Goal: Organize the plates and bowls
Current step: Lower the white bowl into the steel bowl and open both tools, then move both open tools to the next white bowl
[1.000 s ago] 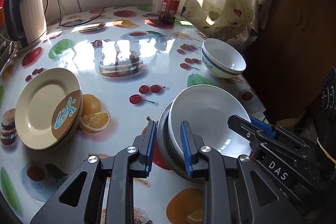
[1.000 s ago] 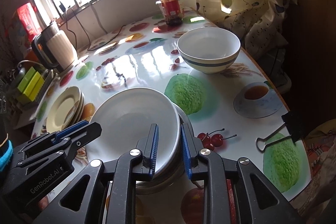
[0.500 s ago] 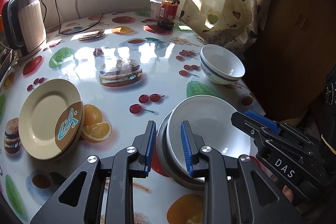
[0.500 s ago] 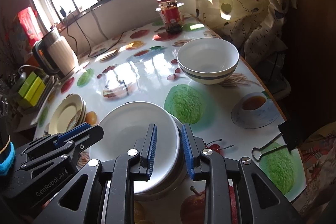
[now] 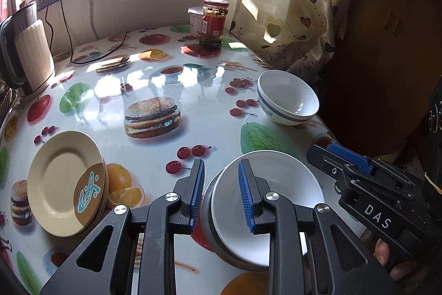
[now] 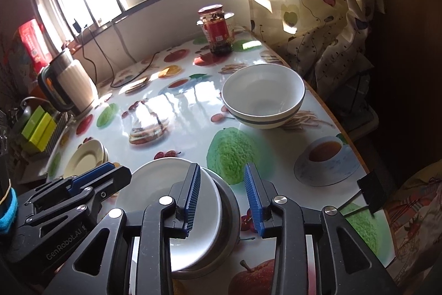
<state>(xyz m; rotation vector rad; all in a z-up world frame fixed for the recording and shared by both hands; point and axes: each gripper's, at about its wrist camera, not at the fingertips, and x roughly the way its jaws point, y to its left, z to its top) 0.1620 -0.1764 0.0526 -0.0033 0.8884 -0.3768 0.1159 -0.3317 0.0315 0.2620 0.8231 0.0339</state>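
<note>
Glossy table [image 5: 193, 134] covered in fruit-and-burger print. Resting directly on it: stacked cream plates [image 5: 63, 181], grey plate under white plate [image 5: 265, 198], blue-banded white bowl [image 5: 287, 98], red-labelled glass jar [image 5: 214, 24], steel-and-cream kettle [image 5: 26, 57], black binder clip [image 6: 368, 192].

Worktop [image 5: 193, 90] under glossy fruit-and-burger print. Red-labelled jar [image 5: 214, 24] upright at far edge, white tub [image 5: 195, 21] just behind it. Electric kettle [image 5: 26, 51] at far left, black cable [image 5: 91, 57] trailing across the cloth nearby. Heart-print curtain [image 5: 290, 4] hanging at right. Black binder clip [image 6: 368, 192] at near right edge. Green boxes [image 6: 38, 129] left of kettle.
</note>
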